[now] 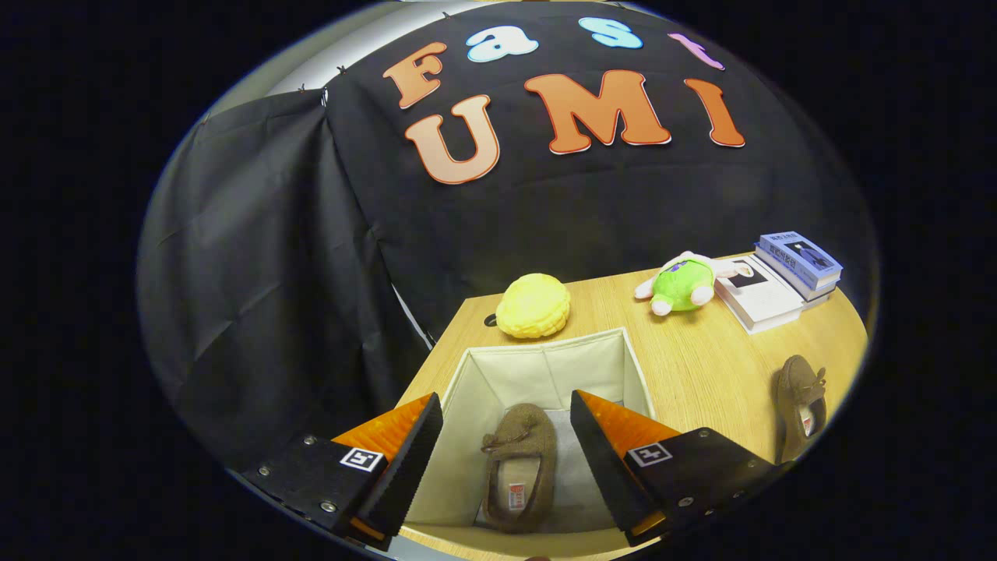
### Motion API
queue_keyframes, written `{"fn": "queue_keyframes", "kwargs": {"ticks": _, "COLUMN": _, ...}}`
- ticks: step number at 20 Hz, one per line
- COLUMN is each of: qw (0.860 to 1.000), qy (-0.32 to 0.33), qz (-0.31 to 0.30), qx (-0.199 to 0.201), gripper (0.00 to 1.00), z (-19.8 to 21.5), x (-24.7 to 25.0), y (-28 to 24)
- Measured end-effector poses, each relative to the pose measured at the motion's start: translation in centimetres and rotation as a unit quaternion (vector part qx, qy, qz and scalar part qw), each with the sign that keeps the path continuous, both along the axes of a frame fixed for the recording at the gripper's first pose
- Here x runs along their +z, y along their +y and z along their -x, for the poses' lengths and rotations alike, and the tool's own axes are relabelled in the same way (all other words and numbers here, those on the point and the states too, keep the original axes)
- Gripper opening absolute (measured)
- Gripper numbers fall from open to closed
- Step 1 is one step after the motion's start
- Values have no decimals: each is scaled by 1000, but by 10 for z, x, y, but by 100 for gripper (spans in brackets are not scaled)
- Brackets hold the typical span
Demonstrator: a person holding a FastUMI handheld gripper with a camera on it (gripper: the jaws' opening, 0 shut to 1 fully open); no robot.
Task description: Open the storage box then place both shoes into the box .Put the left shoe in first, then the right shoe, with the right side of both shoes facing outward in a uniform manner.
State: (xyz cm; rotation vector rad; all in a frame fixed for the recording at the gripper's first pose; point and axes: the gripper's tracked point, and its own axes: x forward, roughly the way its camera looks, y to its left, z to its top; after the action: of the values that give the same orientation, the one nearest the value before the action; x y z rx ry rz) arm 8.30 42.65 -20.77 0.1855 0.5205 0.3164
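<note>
Brown and fuzzy, one shoe (519, 466) lies inside the open storage box (498, 374), between the fingers of the gripper (506, 456), which are spread wide and hold nothing. The other shoe (800, 405) lies on the table (701, 358) well off to the right, its long axis roughly parallel to the boxed one.

Place: staged recording booth, not a lived-in room
Walls: black cloth (257, 257) pinned as backdrop
Furniture: one wooden table (701, 366)
Props: stacked books (787, 276), plush toy (681, 284), yellow bun-shaped toy (533, 305)
</note>
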Motion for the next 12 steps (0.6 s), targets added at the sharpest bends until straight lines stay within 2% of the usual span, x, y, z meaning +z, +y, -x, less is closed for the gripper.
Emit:
{"fn": "queue_keyframes", "kwargs": {"ticks": 5, "qw": 1000, "qy": -23, "qz": 15, "qx": -12, "gripper": 98, "z": -2, "x": 14, "y": -37}}
{"fn": "queue_keyframes", "kwargs": {"ticks": 12, "qw": 997, "qy": -33, "qz": 36, "qx": -53, "gripper": 99, "z": -7, "x": 14, "y": -126}}
